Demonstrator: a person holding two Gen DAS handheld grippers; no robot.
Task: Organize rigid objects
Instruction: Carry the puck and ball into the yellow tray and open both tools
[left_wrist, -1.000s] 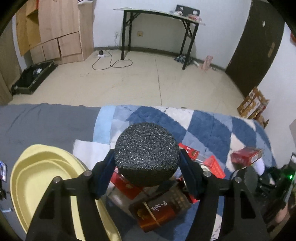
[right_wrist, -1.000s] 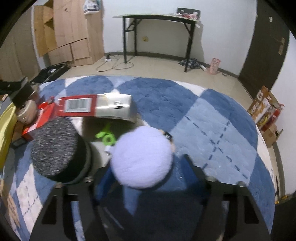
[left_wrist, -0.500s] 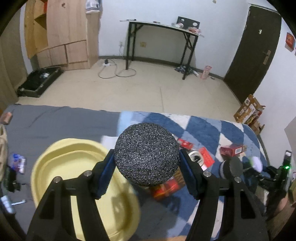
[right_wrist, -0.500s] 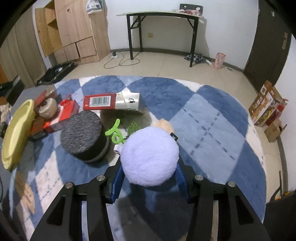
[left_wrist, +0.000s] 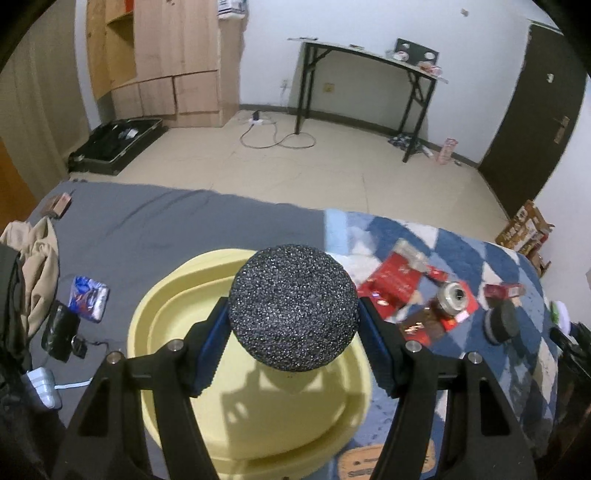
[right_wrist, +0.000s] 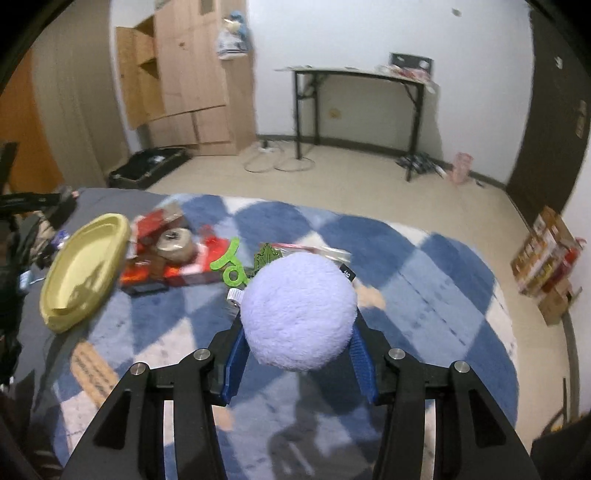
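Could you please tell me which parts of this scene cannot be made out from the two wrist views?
- Left wrist view: the middle of the pale yellow plastic basin is hidden behind the black speckled foam ball.
- Right wrist view: the rug beyond the lilac fluffy ball is hidden by it.
- Both views: print on the red flat boxes is blurred.
- Right wrist view: the green plastic hook is partly covered.

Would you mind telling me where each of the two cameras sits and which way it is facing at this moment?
Left wrist: sits on the left gripper, looking down along its fingers at the yellow tray; the gripper, shut on a black foam ball, shows.
Right wrist: sits on the right gripper, looking down over the blue checked rug; the gripper, shut on a lilac plush ball, shows.
Shared: tray, rug, red boxes, black folding table.
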